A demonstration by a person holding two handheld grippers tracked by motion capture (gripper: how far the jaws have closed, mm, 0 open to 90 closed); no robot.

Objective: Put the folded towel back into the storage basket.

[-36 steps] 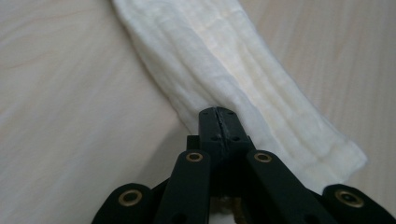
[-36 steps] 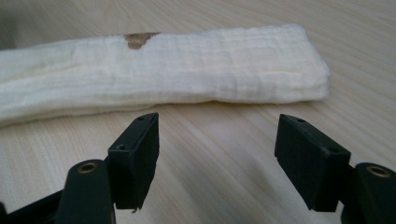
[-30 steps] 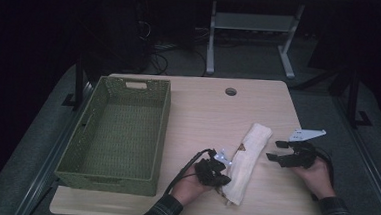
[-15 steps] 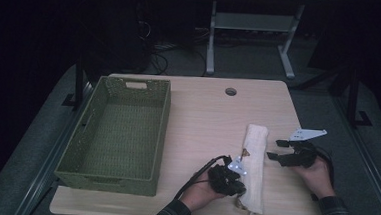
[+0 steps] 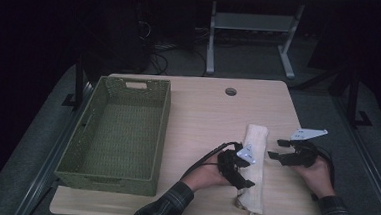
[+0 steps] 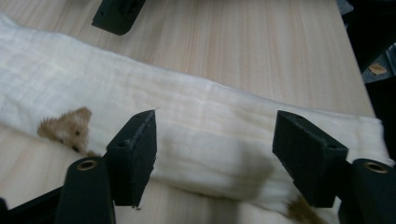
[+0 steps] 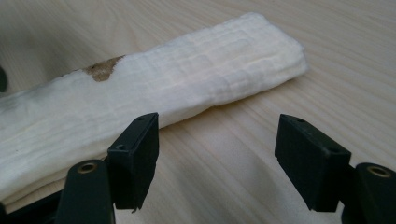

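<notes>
The folded cloth point(image 5: 253, 167) lies lengthwise near the counter's point(image 5: 203, 118) front edge, right of the basket point(image 5: 119, 133). The left gripper point(image 6: 215, 158) hovers over it, jaws open. The right gripper point(image 7: 217, 161) waits just beside the cloth, jaws also open. Risk: closing on the top layer alone may unfold the cloth, or drag its near end past the front edge.
</notes>
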